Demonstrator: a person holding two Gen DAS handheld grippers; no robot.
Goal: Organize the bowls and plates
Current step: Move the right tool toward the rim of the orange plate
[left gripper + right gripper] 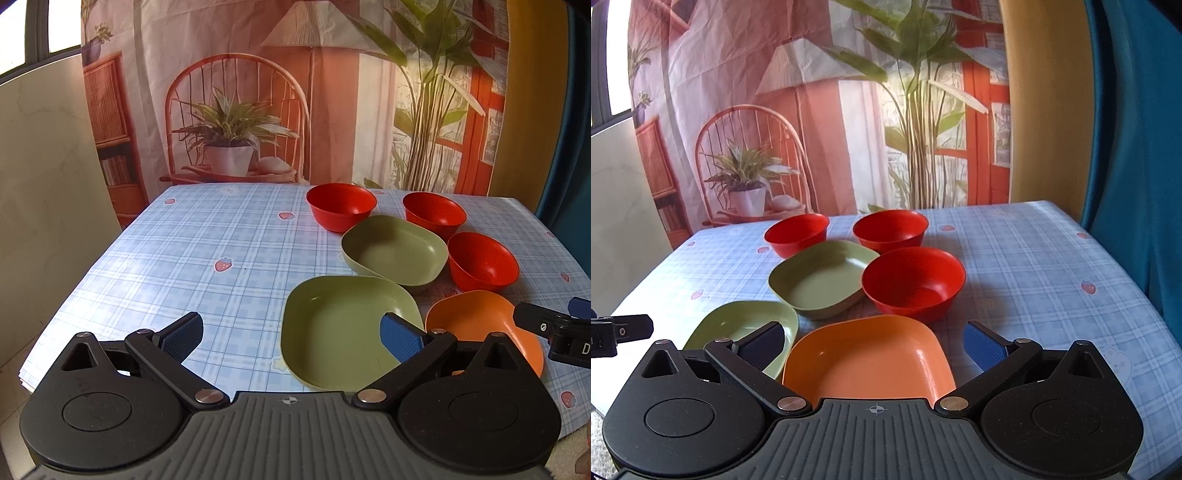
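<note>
Hovering wide-jawed and empty: left gripper [291, 338] over near green plate [332, 328], right gripper [873, 345] over orange plate [868, 354]; red bowl [912, 280] at twelve o'clock, risking a knock if pushed forward.

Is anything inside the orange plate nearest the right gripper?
Nothing shows inside the orange plate; its near edge is hidden by the right gripper body.
</note>
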